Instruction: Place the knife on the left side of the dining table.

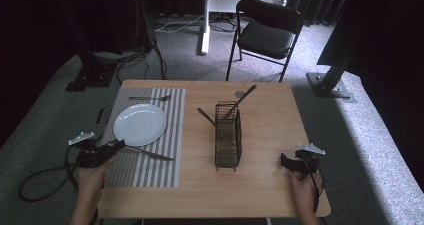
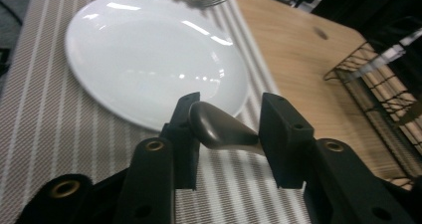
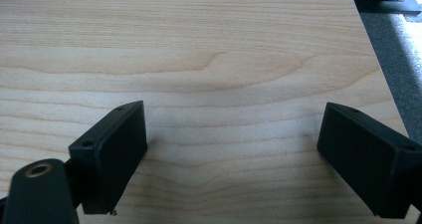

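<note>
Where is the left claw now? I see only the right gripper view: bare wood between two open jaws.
Observer: The left claw is at the handle of a knife, with one jaw on each side of it. I cannot tell if it presses.
Operator: Where does the knife lie?
Observer: On a striped mat, beside a white plate, with its blade toward a wire rack.
Operator: Is the rack empty?
Observer: No. Utensils stand in its far end and lean out over the rim.
</note>
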Demonstrator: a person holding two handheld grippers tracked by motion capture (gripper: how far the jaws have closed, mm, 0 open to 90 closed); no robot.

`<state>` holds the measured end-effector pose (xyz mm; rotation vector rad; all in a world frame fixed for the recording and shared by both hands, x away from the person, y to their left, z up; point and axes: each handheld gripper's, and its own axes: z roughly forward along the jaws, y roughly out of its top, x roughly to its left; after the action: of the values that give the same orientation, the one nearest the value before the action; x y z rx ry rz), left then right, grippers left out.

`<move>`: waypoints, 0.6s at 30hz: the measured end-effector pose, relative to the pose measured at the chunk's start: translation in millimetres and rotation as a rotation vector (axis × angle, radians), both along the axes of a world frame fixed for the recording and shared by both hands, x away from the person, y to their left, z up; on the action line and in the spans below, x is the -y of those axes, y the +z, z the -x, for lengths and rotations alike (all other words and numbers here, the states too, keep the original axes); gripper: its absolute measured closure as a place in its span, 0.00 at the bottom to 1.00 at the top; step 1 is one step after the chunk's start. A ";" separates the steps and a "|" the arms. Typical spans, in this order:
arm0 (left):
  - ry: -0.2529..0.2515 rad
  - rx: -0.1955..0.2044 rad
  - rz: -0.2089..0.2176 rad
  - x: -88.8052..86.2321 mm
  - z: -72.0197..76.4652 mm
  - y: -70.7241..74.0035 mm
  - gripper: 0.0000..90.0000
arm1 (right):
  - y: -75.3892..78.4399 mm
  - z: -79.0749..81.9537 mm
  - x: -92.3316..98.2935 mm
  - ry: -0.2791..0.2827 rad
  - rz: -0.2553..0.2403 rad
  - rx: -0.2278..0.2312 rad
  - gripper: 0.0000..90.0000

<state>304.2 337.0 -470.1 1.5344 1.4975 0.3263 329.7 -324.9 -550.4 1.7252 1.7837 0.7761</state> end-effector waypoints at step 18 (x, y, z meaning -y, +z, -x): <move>0.031 -0.051 0.029 -17.1 -6.7 -32.4 0.56 | 0.0 0.0 0.0 0.000 0.000 0.000 0.13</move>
<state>311.0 354.1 -502.5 1.5084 1.5610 0.2843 329.7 -324.9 -550.4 1.7252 1.7838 0.7761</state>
